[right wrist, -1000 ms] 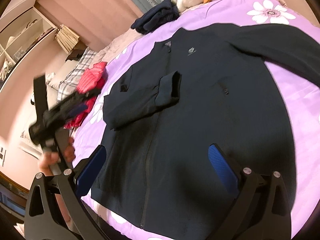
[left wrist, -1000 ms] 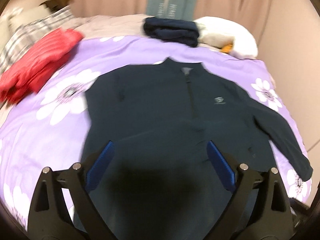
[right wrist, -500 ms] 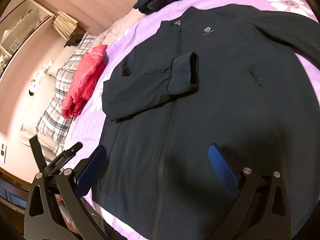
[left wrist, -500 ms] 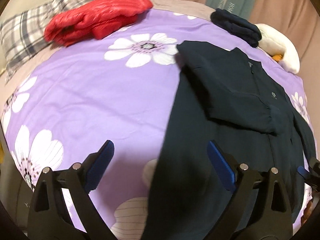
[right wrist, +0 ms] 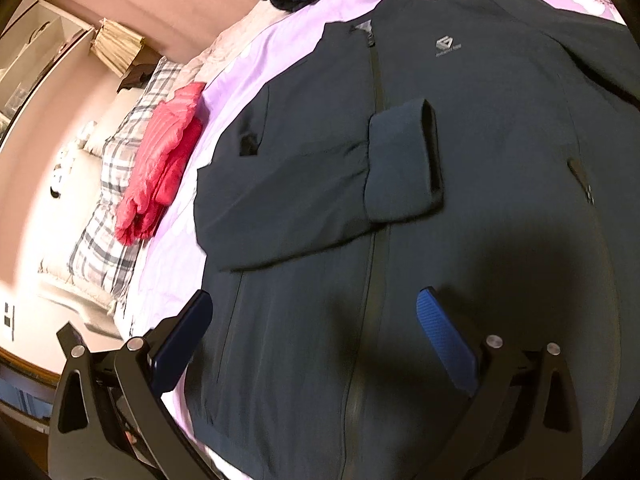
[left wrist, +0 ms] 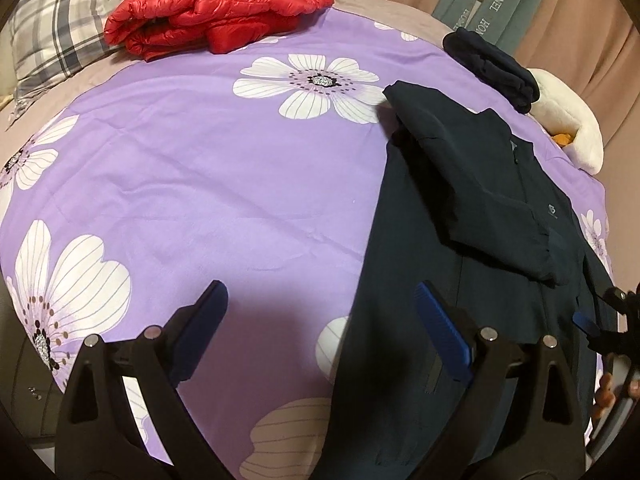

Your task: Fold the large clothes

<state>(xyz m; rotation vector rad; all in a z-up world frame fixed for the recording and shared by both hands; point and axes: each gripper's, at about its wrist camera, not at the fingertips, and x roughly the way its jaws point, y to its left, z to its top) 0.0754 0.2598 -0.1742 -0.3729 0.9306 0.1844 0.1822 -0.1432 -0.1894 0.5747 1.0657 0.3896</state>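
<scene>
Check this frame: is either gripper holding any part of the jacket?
No. The left gripper and right gripper are both open, with nothing between their fingers; the jacket lies flat.

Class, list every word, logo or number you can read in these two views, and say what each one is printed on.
"HANEL": on the grey-green hanging cloth, printed sideways.
"HO...": a second line on the same cloth, cut off by the folded dark garment.
"...ELE": on the neighbouring strip, partly out of frame.
Chest logo on the dark jacket: an emblem with small lettering below, too blurred to read.
</scene>
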